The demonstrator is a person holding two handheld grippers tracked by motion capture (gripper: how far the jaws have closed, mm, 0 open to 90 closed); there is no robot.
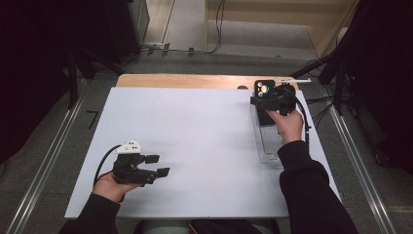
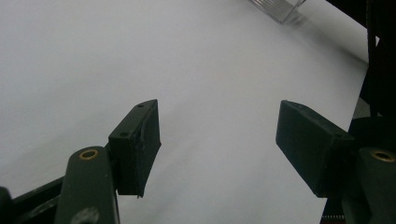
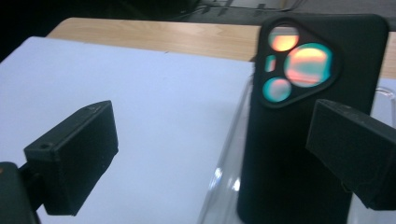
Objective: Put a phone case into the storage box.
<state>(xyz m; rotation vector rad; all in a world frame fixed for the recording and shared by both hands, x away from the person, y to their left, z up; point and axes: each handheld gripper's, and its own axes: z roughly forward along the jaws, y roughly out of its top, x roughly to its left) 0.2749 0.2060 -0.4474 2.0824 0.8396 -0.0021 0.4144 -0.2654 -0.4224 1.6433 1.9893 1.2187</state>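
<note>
High view: a phone [image 1: 265, 89] in a black case is seen at approx. 2 o'clock on the white surface [image 1: 195, 136]. It stands upright, camera side towards the person, its lower end apparently inside a clear tray [image 1: 265, 146] along the R edge. The right gripper [image 1: 271, 101] is held just behind it. The left gripper [image 1: 158, 165] is parked at approx. 8 o'clock, well apart from the phone. Left gripper view: its jaws are seen spread roughly two-thirds wide with nothing between them, only bare surface below; a corner of the tray is glimpsed at 1 o'clock. Right gripper view: the jaws are opened wide and the phone is framed between them, close to the jaw at 3 o'clock, w/ a big gap to the jaw at 9 o'clock; no clamping is seen, and whether the near jaw touches the case can't be told. Handling, as judged: a stiff, flat, moderately heavy slab; the matte case should be fairly grippy, but the glass lenses and the screen are fragile. It is best taken across the two long edges, approx. mid-height and below the lens cluster, so it can't pivot or tip against the thin tray wall.
</note>
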